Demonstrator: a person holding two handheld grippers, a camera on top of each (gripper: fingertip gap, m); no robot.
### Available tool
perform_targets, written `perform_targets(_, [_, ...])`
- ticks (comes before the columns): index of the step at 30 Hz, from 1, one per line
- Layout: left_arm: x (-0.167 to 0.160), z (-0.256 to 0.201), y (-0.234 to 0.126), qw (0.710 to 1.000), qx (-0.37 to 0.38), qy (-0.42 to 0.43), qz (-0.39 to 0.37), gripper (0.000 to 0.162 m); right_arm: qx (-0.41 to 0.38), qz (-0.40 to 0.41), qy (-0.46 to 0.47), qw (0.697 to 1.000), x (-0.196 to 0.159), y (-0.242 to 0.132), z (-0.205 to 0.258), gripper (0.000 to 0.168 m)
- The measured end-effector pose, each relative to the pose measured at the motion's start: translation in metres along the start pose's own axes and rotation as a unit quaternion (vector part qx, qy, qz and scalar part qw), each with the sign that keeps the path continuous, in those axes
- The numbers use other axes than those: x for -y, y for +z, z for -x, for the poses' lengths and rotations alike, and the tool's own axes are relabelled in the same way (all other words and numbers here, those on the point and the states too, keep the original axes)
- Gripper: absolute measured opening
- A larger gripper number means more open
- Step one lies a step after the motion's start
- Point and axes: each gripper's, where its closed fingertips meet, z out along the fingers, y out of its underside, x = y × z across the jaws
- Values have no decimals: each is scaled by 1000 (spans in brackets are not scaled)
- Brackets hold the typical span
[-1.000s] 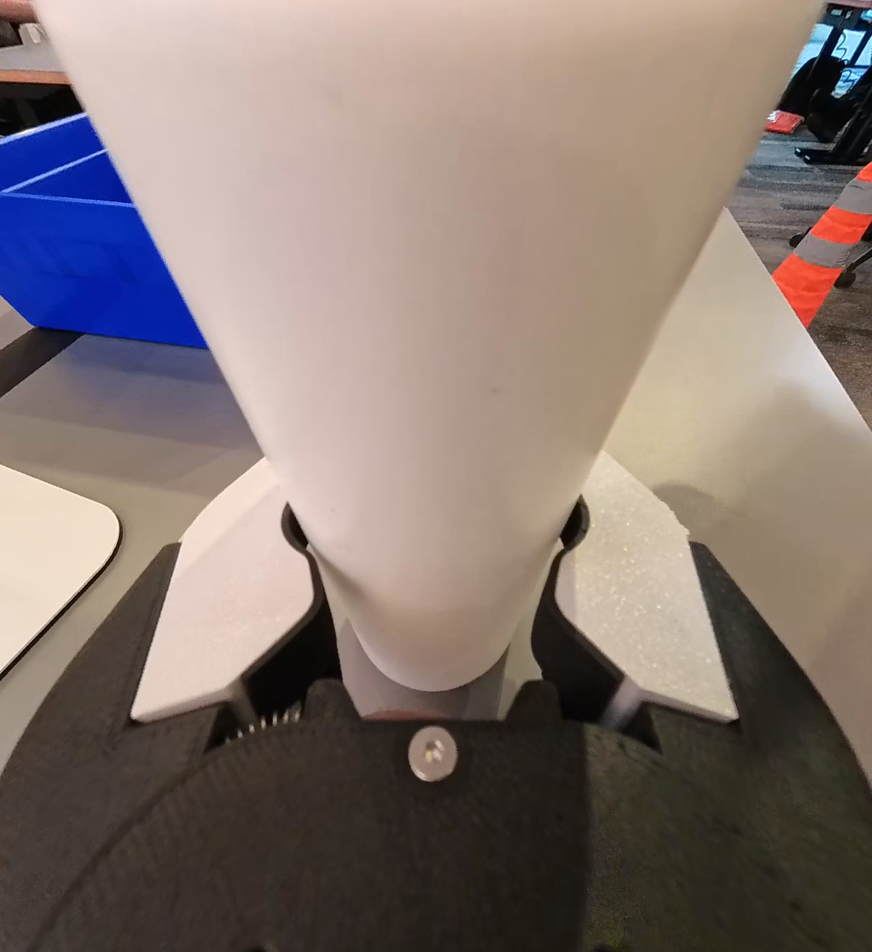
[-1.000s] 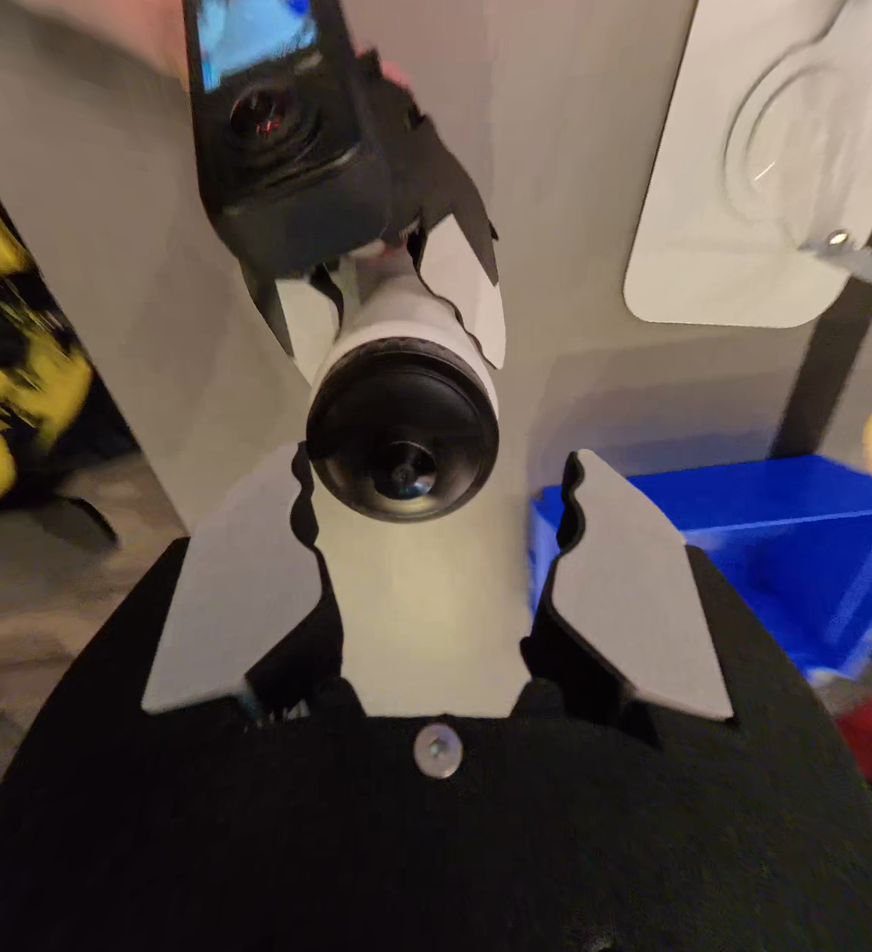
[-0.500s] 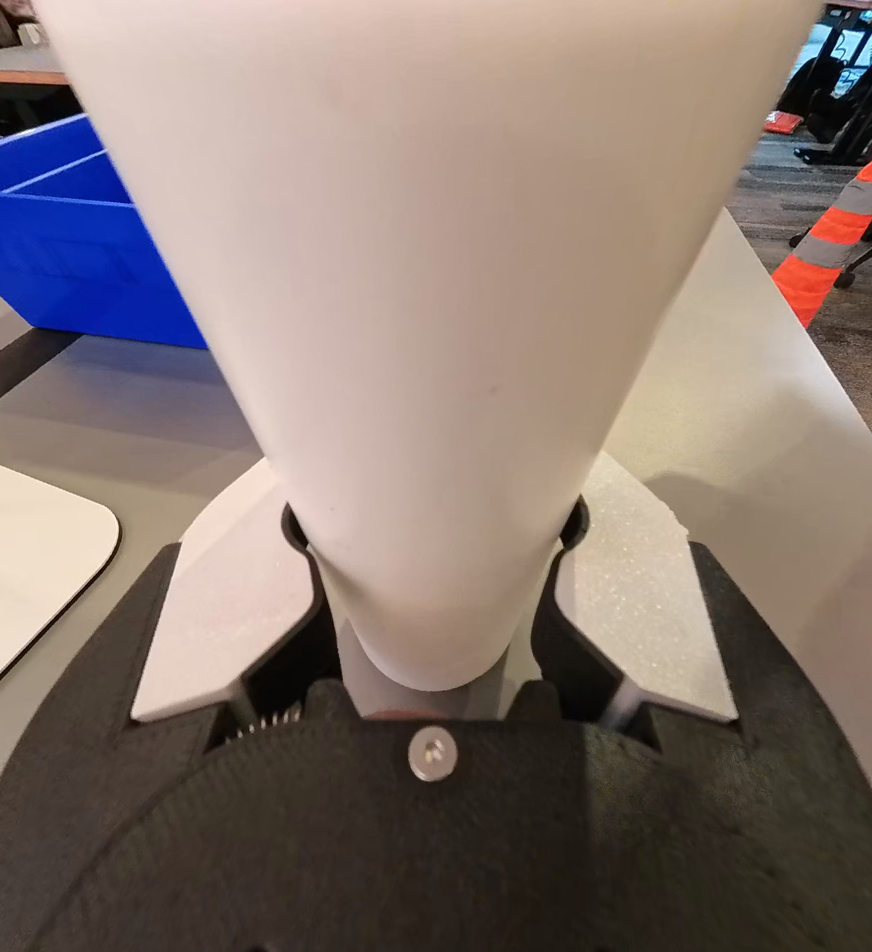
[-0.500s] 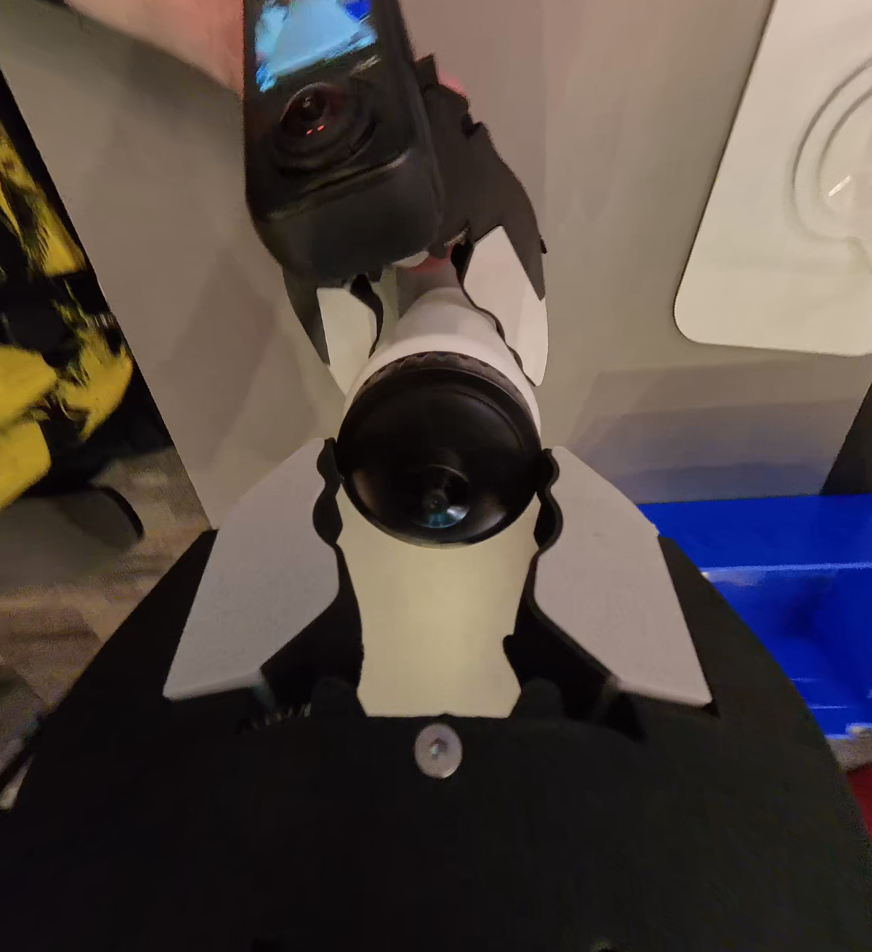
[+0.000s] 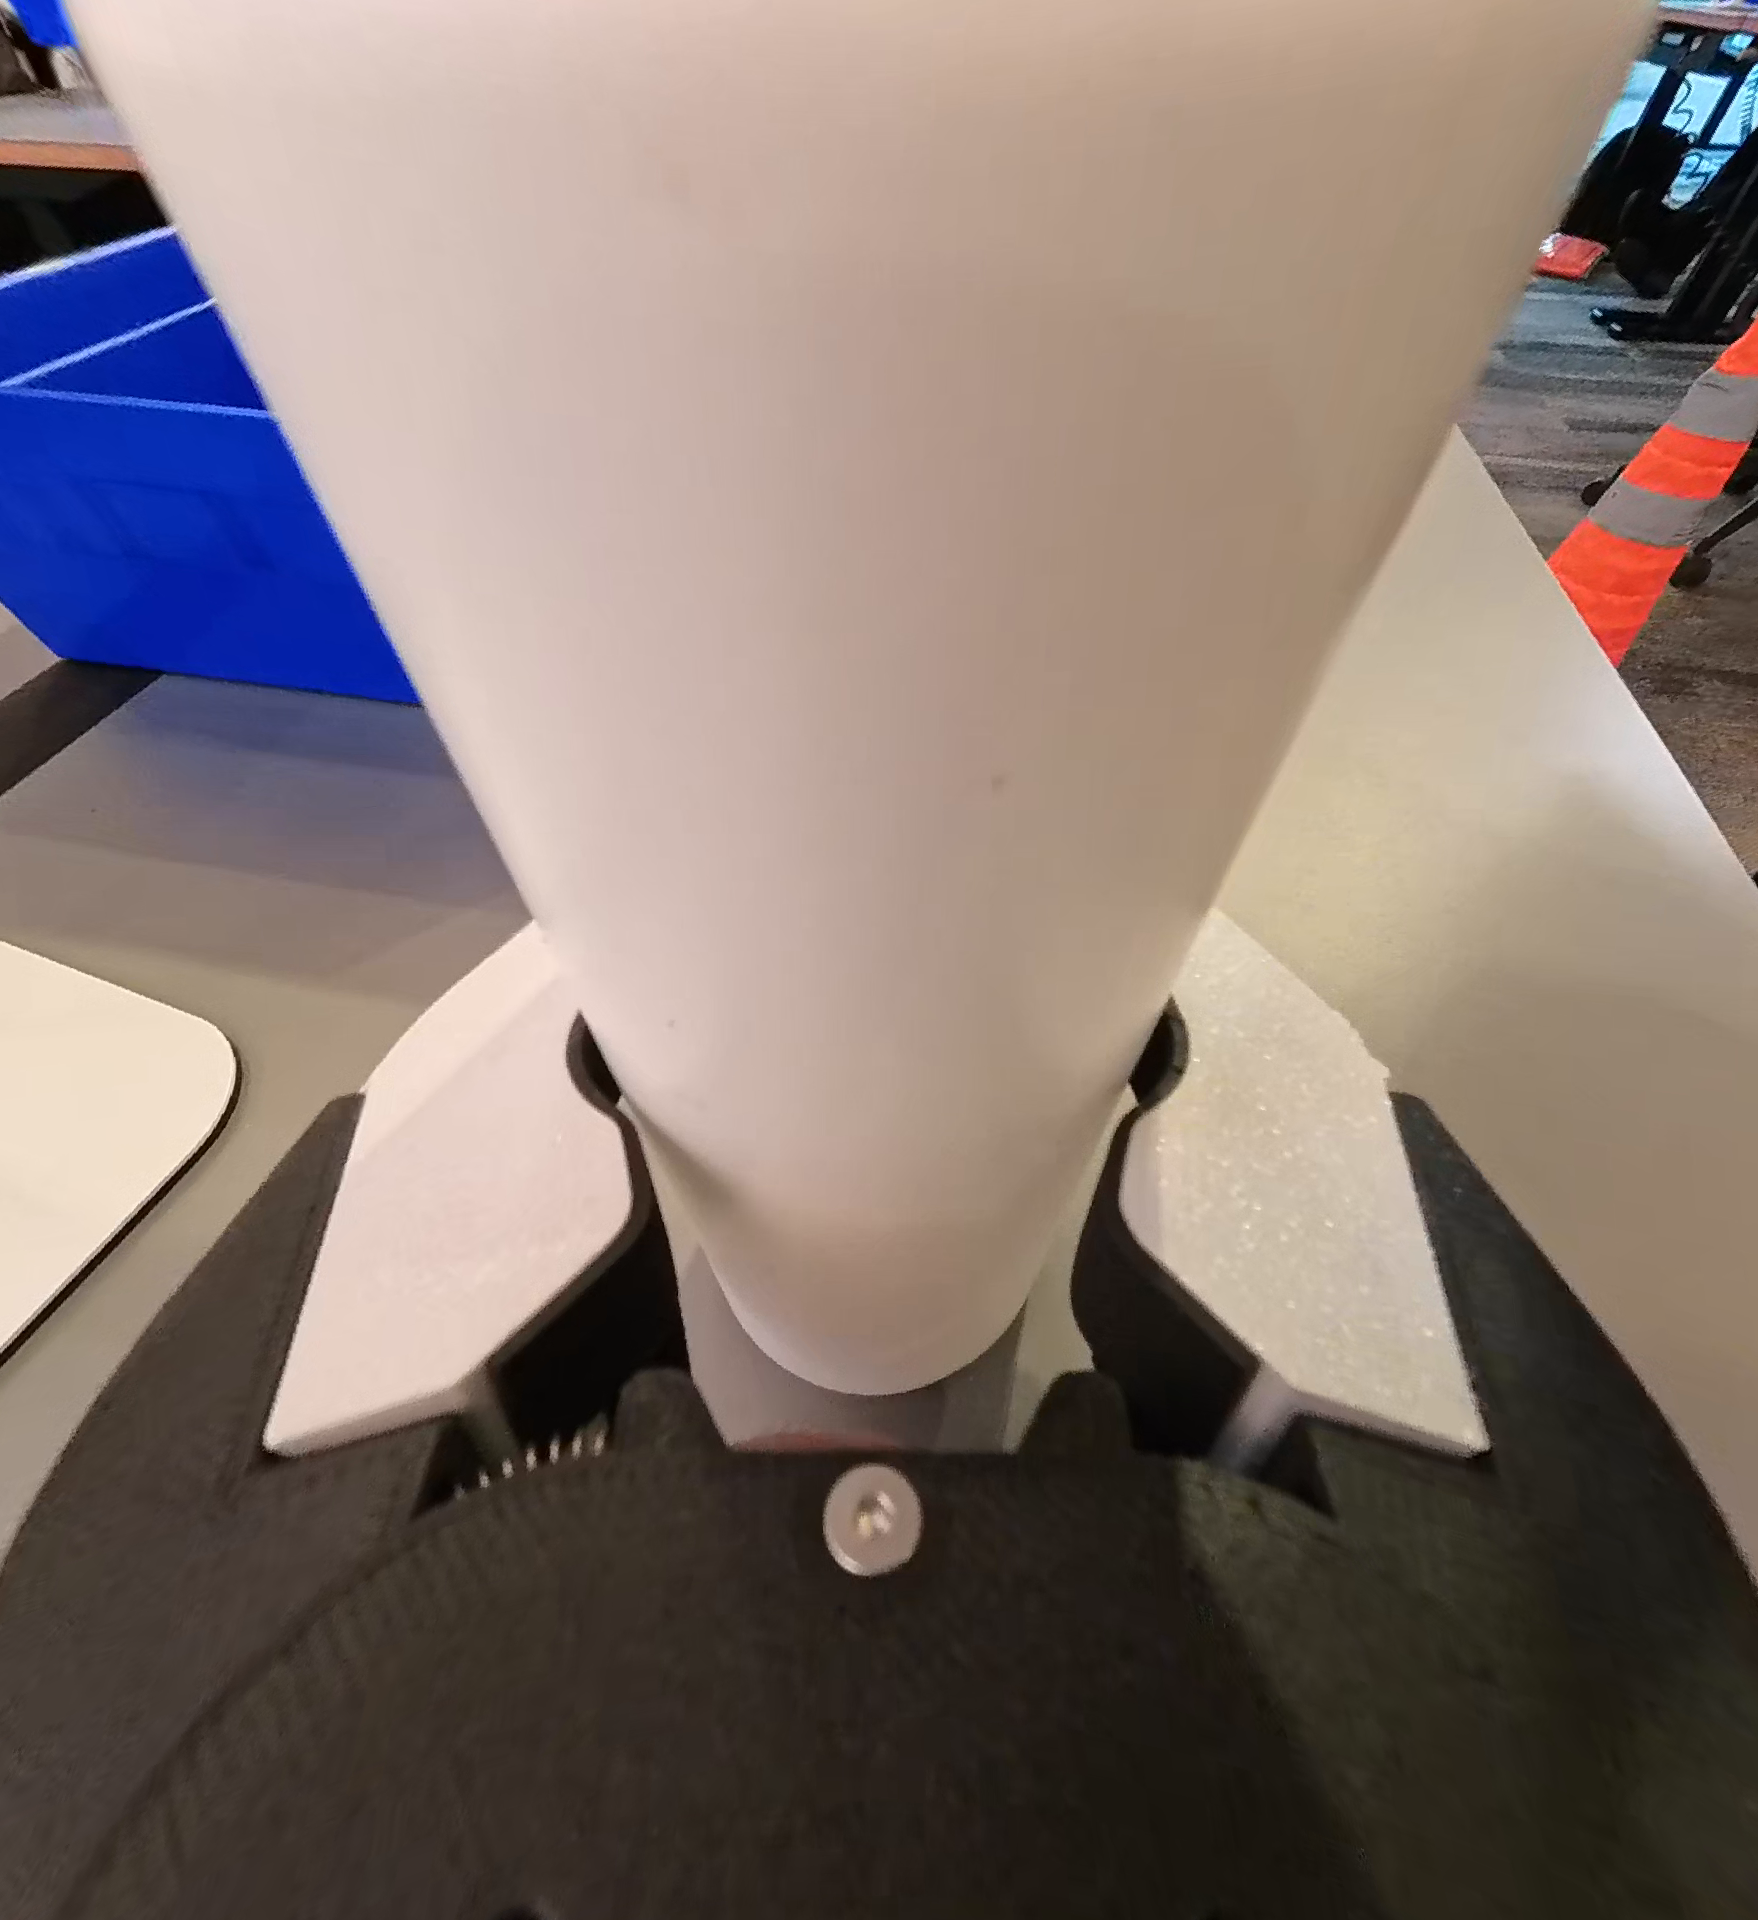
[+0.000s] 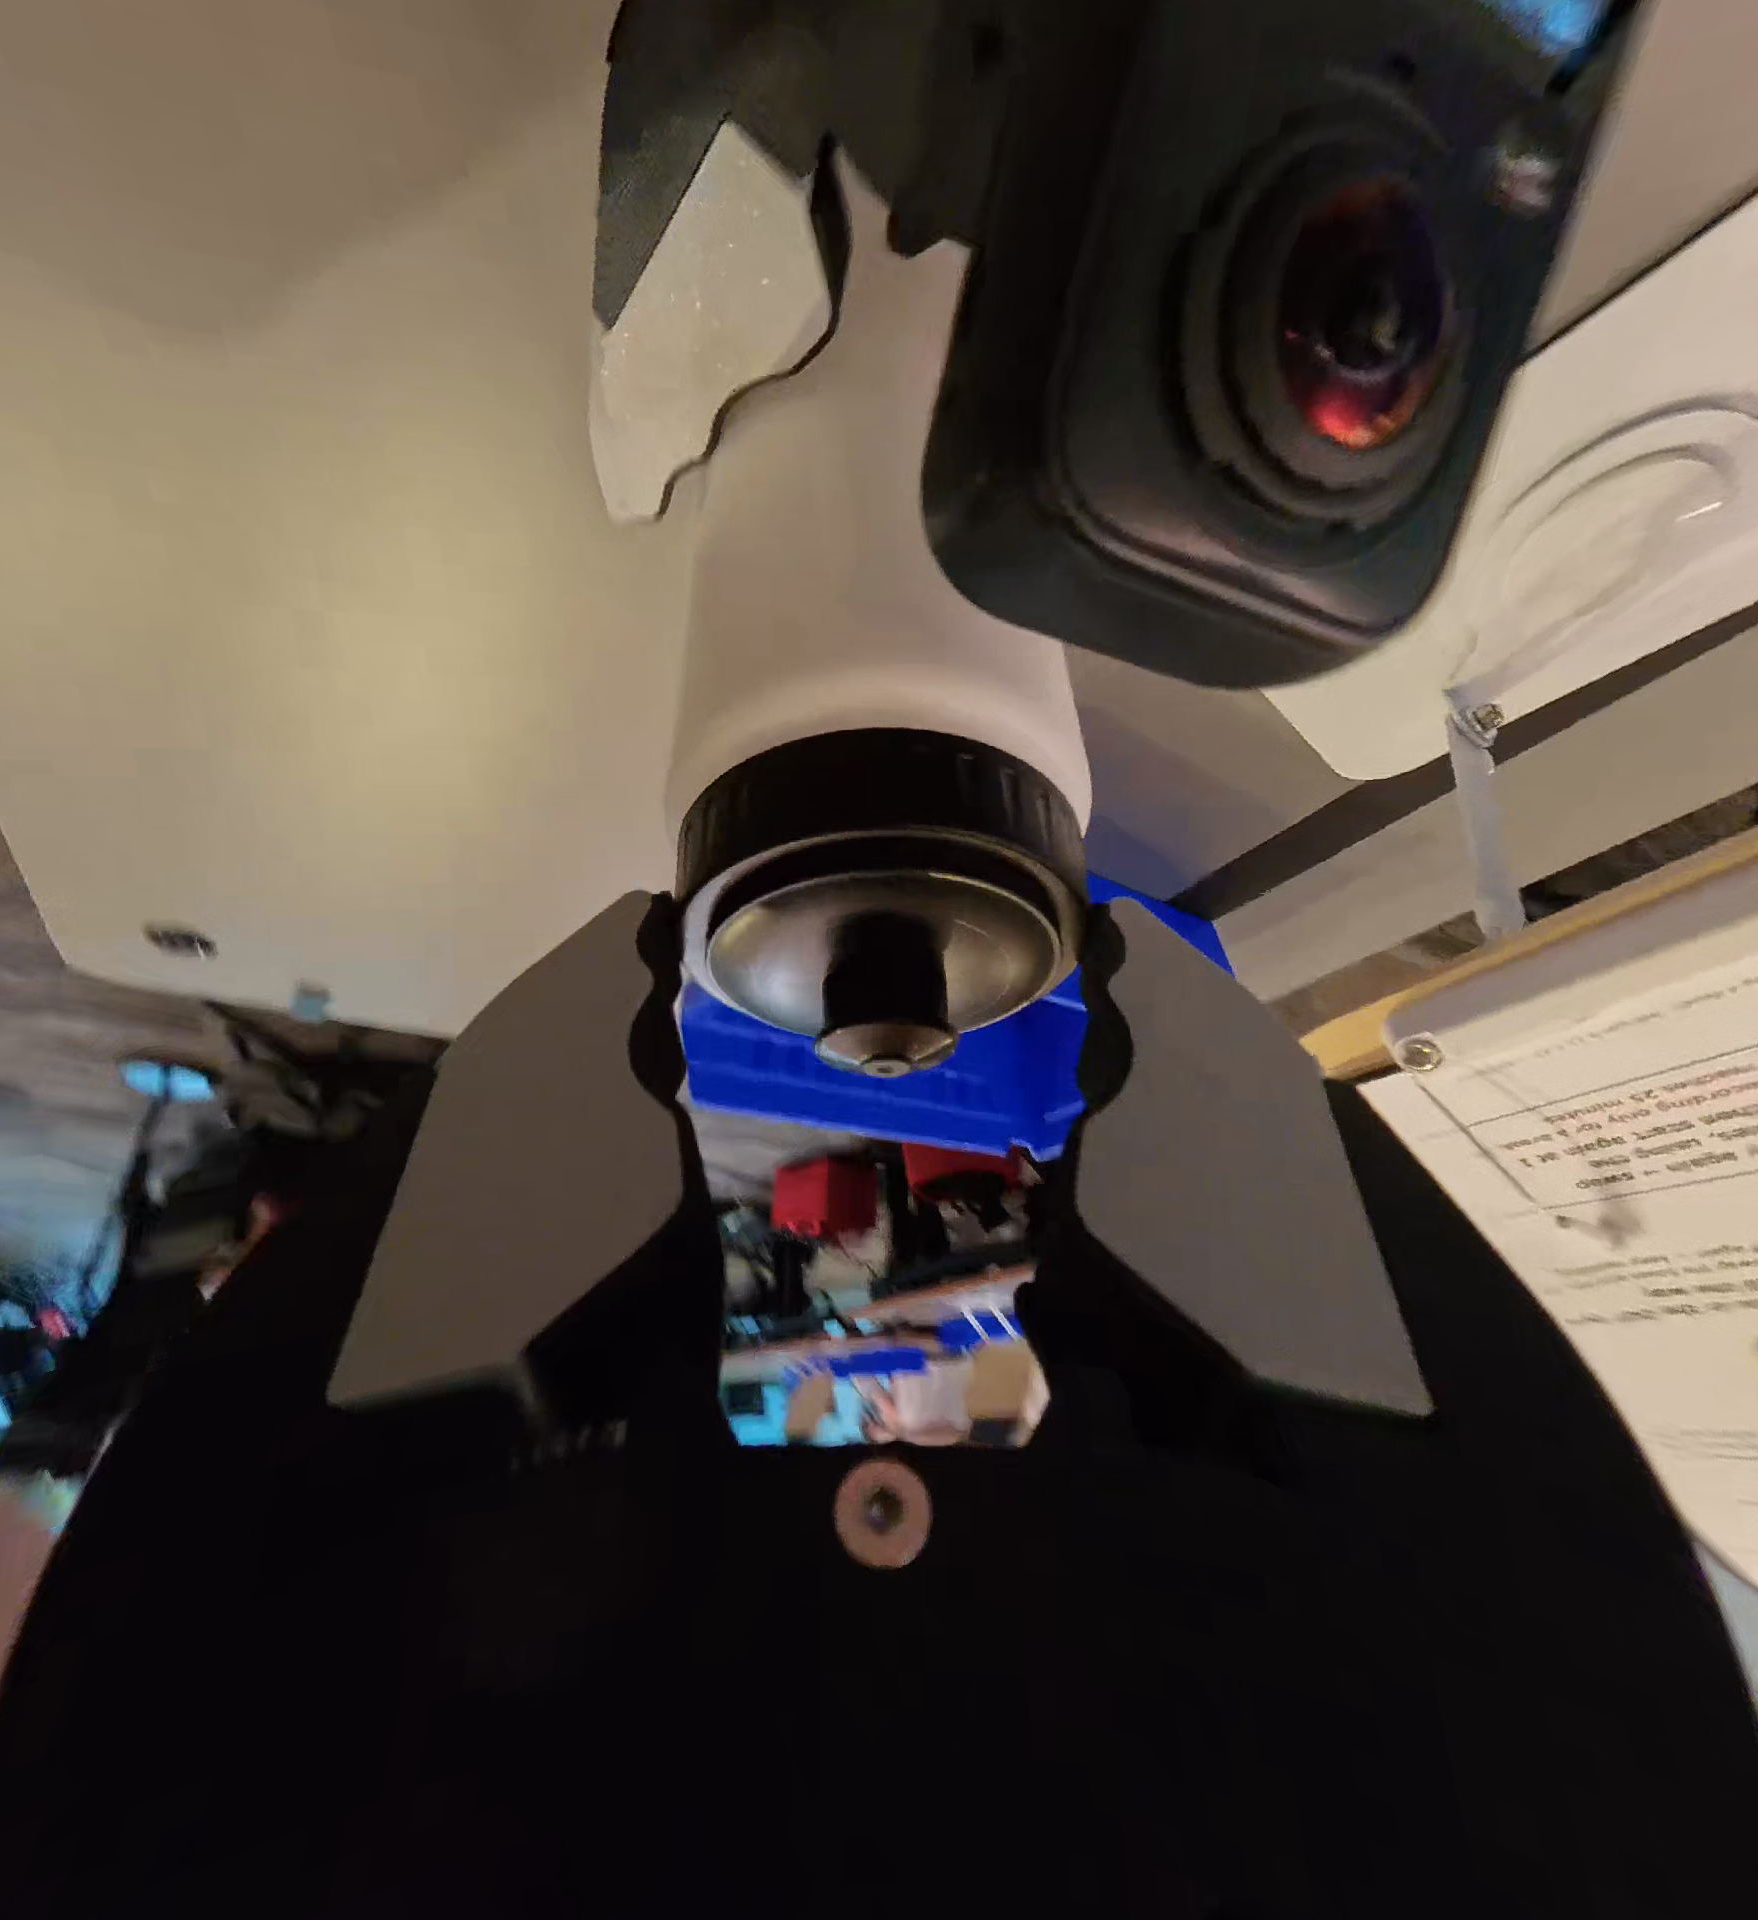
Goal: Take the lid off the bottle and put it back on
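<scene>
- the white bottle (image 5: 854, 623) stands over the grey table (image 5: 1477, 790), its base clamped in my left gripper (image 5: 875, 1060).
- its black lid (image 6: 880, 821) is on, pinched between my right gripper's (image 6: 880, 935) fingertips.
- a blue bin (image 5: 127, 520) sits behind, left.

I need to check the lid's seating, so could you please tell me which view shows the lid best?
The right wrist view: the black lid faces the camera, on the bottle, between the right claw's fingers. The left wrist view shows only the bottle's white body; the lid is out of frame.
</scene>
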Motion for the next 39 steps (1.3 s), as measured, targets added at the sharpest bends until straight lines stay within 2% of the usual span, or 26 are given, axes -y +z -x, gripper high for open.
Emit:
perform_targets(2, [0,-1,0,1000,0,3,0,97,15,-61,76,995,5,-1,-2,85])
perform_targets(4, [0,-1,0,1000,1,2,1,97,32,-125,177,976,4,-4,-6,92])
perform_targets(8, [0,-1,1,1000,1,3,-1,97,99,-249,345,900,3,-10,-4,90])
perform_targets(11, [1,-1,1,1000,-1,1,-2,98,116,-306,408,852,5,-13,-5,81])
perform_targets(14, [1,-1,1,1000,1,4,-1,98,123,-334,429,830,12,-14,-3,77])
perform_targets(19, [1,0,1,1000,-1,-2,-4,97,112,-313,427,841,17,-7,-4,73])
perform_targets(24, [1,-1,1,1000,0,3,-2,97,108,-295,375,872,17,-8,-1,72])
perform_targets(29, [1,-1,1,1000,-2,3,-2,97,105,-255,257,926,16,-7,2,72])
perform_targets(33, [1,-1,1,1000,-2,2,-2,97,94,-185,134,969,13,-6,4,72])
perform_targets(39, [0,-1,1,1000,-1,4,-2,97,30,-39,-4,999,8,-6,4,71])
